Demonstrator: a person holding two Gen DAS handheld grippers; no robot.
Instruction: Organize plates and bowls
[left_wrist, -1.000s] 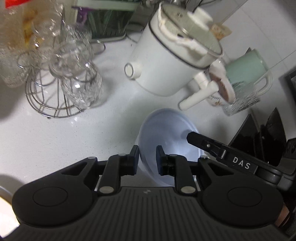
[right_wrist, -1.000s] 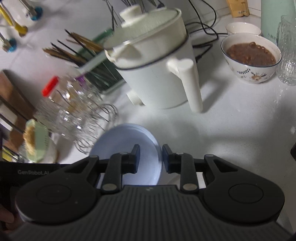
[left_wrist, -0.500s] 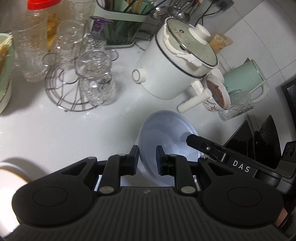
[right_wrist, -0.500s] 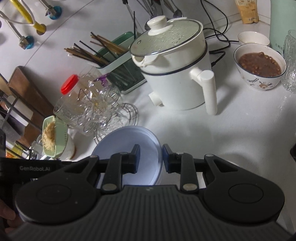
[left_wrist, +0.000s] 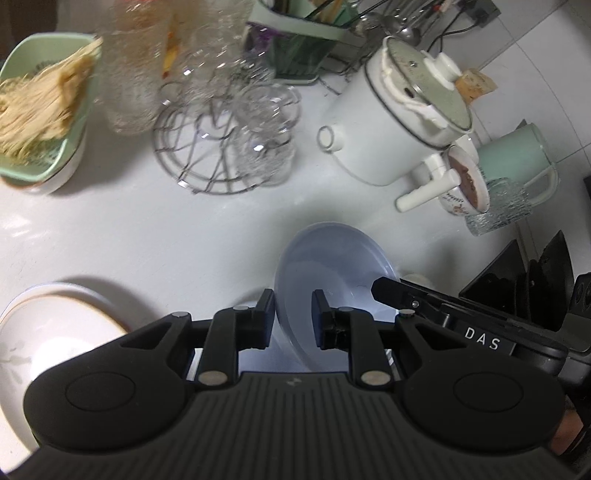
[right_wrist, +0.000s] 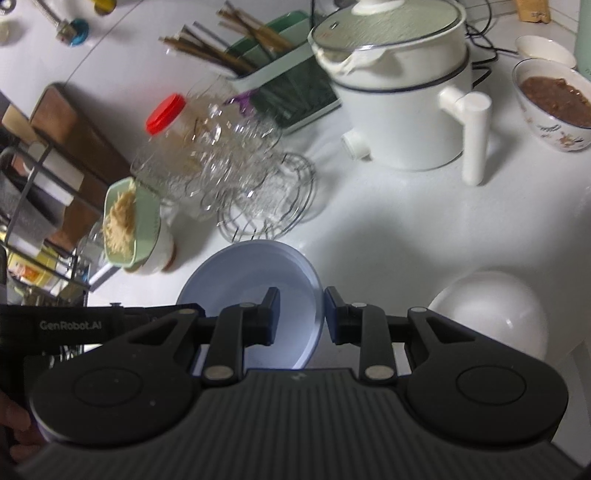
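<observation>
Pale blue round bowl (right_wrist: 255, 291): smooth, semi-gloss, plastic-looking; faint sheen on inner wall. Also seen in the left wrist view (left_wrist: 332, 266).
Matt black plastic left gripper (left_wrist: 293, 317) and right gripper (right_wrist: 301, 315): ribbed, dull body; small bright metal pins at the finger joints.
White countertop (left_wrist: 184, 229): smooth, glossy, stone-like, carries soft reflections.
White electric pot with glass lid (right_wrist: 402, 92): glossy body; lid clear with fogged underside.
Round wire rack (left_wrist: 221, 147): thin bright metal, shiny.
Textured clear glass tumblers (left_wrist: 266, 136): pebbled surface, sparkling highlights.
White glossy round dish (right_wrist: 491, 317): smooth, glazed look.
Brown board (right_wrist: 74, 140): wood-like, matt.
</observation>
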